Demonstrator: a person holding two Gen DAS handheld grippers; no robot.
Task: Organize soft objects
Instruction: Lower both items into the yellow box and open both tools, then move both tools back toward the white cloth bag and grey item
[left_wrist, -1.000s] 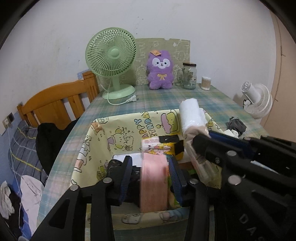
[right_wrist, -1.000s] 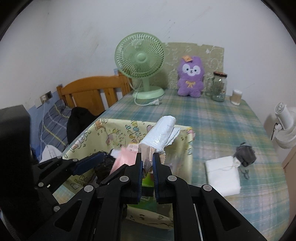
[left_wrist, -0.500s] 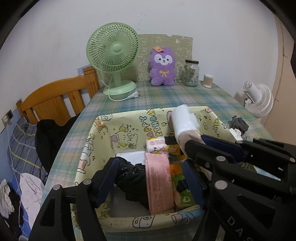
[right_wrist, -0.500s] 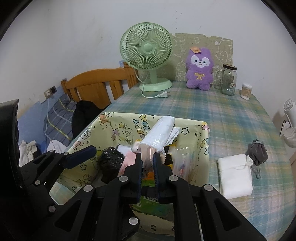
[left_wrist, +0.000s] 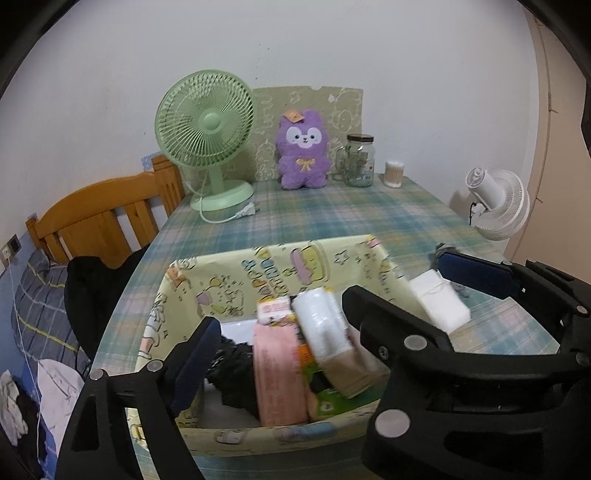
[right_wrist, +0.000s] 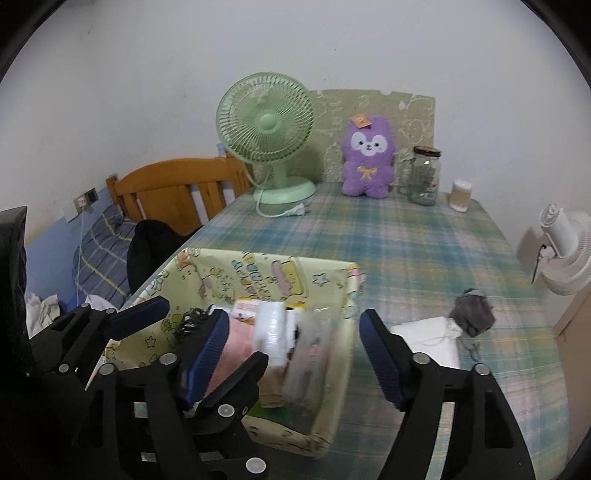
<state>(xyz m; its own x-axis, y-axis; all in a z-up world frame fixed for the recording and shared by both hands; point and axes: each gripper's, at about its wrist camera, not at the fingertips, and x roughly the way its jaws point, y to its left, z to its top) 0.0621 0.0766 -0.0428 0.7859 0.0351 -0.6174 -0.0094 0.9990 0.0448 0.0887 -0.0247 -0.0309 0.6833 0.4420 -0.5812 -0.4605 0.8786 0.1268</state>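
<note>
A yellow cartoon-print fabric basket (left_wrist: 258, 266) (right_wrist: 258, 273) stands on the plaid table. In it lie a pink pack (left_wrist: 277, 373) (right_wrist: 236, 343), a white plastic-wrapped roll (left_wrist: 321, 325) (right_wrist: 271, 332) and a black crumpled bag (left_wrist: 232, 369). My left gripper (left_wrist: 284, 332) hovers over the basket's near side. Its jaws are opening, and its pads stand clear of the pink pack. My right gripper (right_wrist: 293, 317) hangs over the basket's right wall, jaws opening, with the roll loose below and touching neither pad. The two grippers' fingers overlap.
A white folded cloth (left_wrist: 439, 306) (right_wrist: 428, 336) and a grey bundle (right_wrist: 472, 310) lie right of the basket. At the back stand a green fan (left_wrist: 205, 122), a purple plush (left_wrist: 303, 147), a glass jar (left_wrist: 360, 160) and a swab box (left_wrist: 394, 173). A wooden headboard (left_wrist: 103, 218) is left.
The left jaws spread and let go of the pink pack. The right jaws opened off the white roll, which dropped flat into the basket. Both grippers drew back and up a little.
</note>
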